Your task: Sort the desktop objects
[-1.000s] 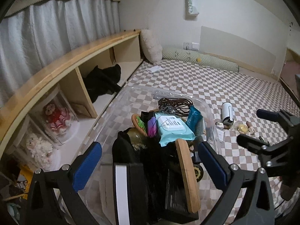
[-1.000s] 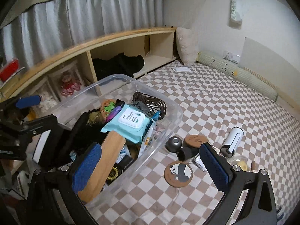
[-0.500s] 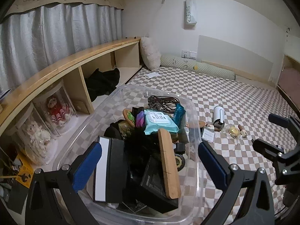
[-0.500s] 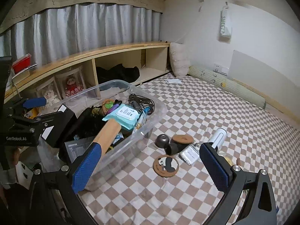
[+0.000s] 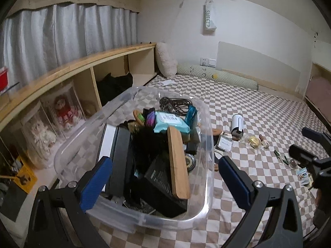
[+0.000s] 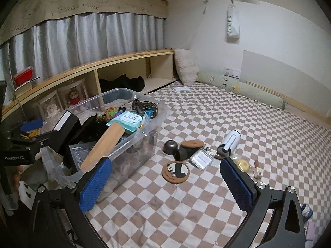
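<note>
Both tools are standing wide apart and gripping nothing: the left tool [image 5: 165, 177] is hovering over the near end of one clear plastic bin [image 5: 209, 136], and the right tool [image 6: 165, 181] is hanging above the checkered bed [image 6: 206, 111] just right of that bin. Between the left tool's fingers [image 5: 97, 181] one long wooden piece [image 5: 178, 163] is leaning across the heap, with one black box [image 5: 161, 184] under it, one white-edged black box [image 5: 118, 155] to its left, and beyond it one teal wipes pack [image 5: 170, 122] and one coil of dark cable [image 5: 175, 104]; the lower layers of the bin are too dark and tangled to be counted. Ahead of the right tool, on the bed, two round cork coasters are lying, a panda coaster [image 6: 175, 171] nearest and a plain coaster [image 6: 192, 144] farther off resting on a dark cylinder [image 6: 183, 154], with one dark round knob-like object [image 6: 170, 146] beside them, one clear flat case [image 6: 201, 158], one white cylindrical device [image 6: 230, 142], one yellowish round item in a wrapper [image 6: 243, 164] and one small lipstick-like tube [image 6: 257, 168]. Small items at the right tool's far right edge are being cut off by the lens and cannot be identified. To the left of both tools, one wooden shelf [image 6: 86, 68] is holding two dolls in clear cases, partly hidden behind the bin.
</note>
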A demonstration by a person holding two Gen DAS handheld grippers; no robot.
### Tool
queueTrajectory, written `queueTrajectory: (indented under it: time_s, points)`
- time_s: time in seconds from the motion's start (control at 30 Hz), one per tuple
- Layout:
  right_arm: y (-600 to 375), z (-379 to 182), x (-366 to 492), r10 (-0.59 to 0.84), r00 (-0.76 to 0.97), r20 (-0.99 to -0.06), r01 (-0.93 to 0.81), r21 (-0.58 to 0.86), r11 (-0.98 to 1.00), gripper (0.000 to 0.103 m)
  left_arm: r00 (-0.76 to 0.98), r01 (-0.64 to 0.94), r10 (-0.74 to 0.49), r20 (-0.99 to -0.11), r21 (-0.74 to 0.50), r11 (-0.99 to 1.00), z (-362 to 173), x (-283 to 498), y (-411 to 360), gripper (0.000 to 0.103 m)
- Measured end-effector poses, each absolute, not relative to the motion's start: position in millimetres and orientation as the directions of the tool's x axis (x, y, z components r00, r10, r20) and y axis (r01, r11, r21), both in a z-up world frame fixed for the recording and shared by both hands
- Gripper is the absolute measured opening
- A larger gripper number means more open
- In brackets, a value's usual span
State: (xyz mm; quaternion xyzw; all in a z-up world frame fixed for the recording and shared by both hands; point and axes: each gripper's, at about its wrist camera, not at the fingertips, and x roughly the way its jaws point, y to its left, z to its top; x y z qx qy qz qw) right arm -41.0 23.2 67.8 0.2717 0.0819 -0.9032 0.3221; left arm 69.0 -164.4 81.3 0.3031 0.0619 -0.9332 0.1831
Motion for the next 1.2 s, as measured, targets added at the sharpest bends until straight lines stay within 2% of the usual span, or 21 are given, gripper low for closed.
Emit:
queueTrajectory:
  time_s: [0.23,0.6,1.2]
  points:
    - [50,62,-41,-0.527,-0.671,-0.522,0.596,0.042,-0.802,0.103,-0.748,0.379,-0.311,-0.587,0.007,-0.925,64,73,-156,0.103]
    - [68,51,-38,-0.513,-0.697,-0.501,0.583,0.021,-0.812,0.103,-0.780,0.360,-0.323,-0.536,0.039,-0.932,65,82,-139,0.103]
    - [67,45,-36,-0.516,-0.688,-0.510,0.589,0.024,-0.808,0.103,-0.764,0.356,-0.335,-0.551,0.072,-0.932,56,78,-135,0.103]
